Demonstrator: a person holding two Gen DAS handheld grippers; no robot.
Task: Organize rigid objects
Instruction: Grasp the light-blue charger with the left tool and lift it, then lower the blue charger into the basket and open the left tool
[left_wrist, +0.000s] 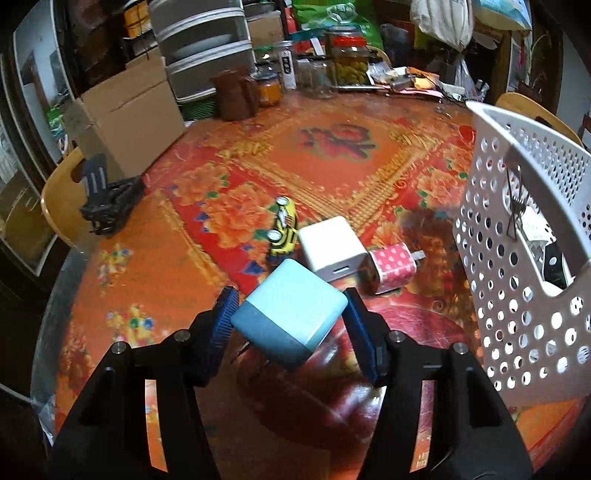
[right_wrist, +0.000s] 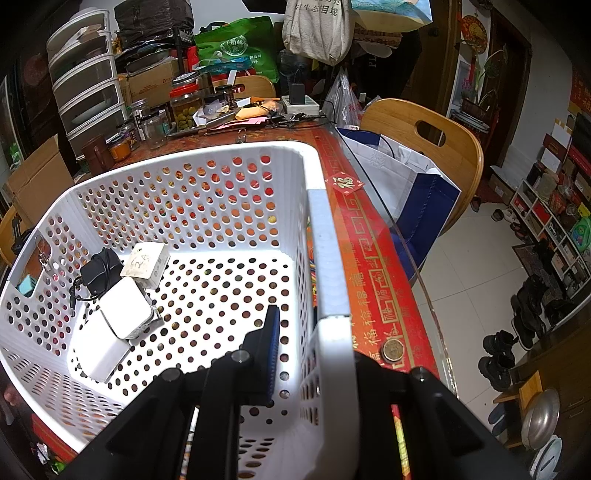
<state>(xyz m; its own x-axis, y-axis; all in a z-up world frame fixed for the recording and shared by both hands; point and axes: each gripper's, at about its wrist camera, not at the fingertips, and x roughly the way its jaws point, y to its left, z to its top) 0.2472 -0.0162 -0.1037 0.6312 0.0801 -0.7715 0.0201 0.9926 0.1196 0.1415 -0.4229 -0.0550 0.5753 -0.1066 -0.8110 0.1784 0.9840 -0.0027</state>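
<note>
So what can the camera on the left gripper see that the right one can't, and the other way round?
Only the left wrist view shows the left gripper gripping a pale blue cube, plus a yellow toy car, a white charger and a pink dotted charger on the table.

Only the right wrist view shows the basket's inside, with white chargers and a black adapter, and the right gripper clamped on its wall.

Both show the white basket.
</note>
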